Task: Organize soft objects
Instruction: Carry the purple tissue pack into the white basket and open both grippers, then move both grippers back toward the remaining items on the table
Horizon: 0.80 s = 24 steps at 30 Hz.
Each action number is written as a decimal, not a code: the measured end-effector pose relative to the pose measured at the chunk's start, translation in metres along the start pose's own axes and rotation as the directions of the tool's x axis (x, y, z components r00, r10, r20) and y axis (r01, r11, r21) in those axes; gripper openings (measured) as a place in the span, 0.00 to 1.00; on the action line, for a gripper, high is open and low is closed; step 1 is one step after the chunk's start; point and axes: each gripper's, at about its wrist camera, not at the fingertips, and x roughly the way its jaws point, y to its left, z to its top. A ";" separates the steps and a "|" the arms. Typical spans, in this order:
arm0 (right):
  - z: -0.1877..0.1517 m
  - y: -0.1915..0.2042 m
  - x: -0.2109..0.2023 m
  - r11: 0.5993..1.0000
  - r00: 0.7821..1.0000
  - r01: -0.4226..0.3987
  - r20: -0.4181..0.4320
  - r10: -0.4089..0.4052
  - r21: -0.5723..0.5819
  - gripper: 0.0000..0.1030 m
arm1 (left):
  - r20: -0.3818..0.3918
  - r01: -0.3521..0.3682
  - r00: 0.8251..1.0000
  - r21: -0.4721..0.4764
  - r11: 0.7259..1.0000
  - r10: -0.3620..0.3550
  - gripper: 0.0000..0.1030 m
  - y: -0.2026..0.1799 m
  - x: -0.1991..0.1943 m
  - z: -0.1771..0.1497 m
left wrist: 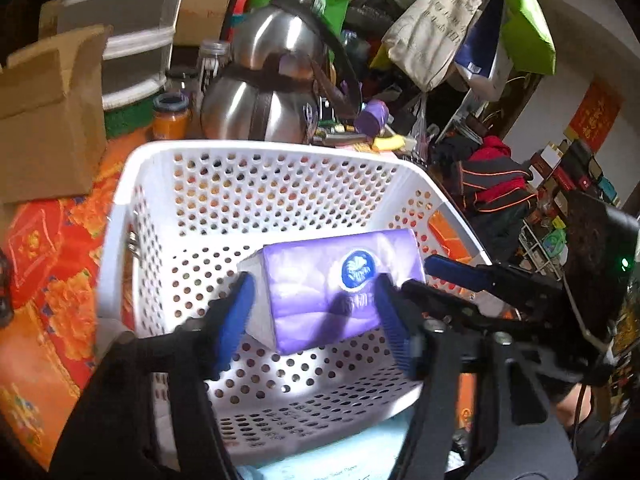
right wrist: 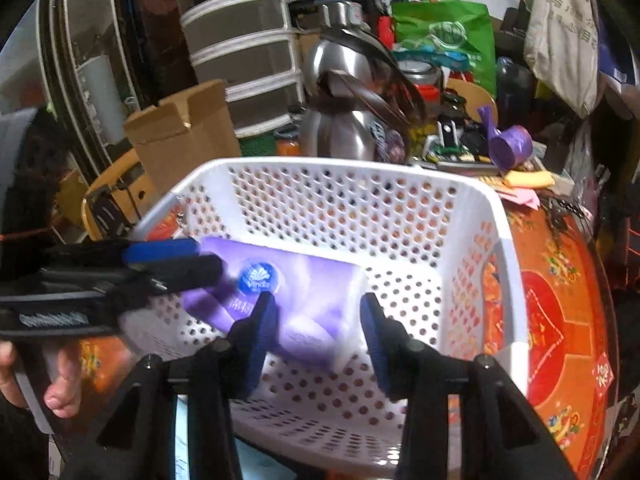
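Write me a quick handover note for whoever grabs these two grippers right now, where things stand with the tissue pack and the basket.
Left gripper: open, its blue pads either side of the purple tissue pack, not pressing on it.
Right gripper: jaws apart at the pack's other end; I can't tell whether the pads touch it.
The pack is inside the white perforated basket, low over its floor; whether it rests there is unclear. The basket sits on the orange patterned tablecloth.
Done: pack brought into the basket.
Left: confirm both grippers are free, lift them out, then look for other soft items.
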 end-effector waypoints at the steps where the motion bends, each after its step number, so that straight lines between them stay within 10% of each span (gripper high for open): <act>1: -0.002 -0.004 -0.002 1.000 1.000 0.002 0.010 -0.002 0.011 0.43 | 0.017 -0.008 1.000 0.008 1.000 0.008 0.71 0.000 -0.005 -0.001; 6: -0.003 -0.012 -0.027 0.998 0.997 -0.015 0.076 0.010 0.069 0.54 | 0.103 -0.034 0.994 0.004 0.999 0.034 0.93 -0.004 -0.035 -0.003; 16: -0.013 0.002 -0.061 0.997 0.993 0.043 0.104 -0.049 0.064 0.67 | 0.168 -0.114 0.980 0.037 0.993 0.106 0.93 -0.018 -0.085 -0.025; 24: -0.091 0.008 -0.123 0.987 0.991 0.004 0.134 -0.027 0.162 0.67 | 0.237 -0.278 0.939 0.105 0.955 0.247 0.96 -0.020 -0.187 -0.132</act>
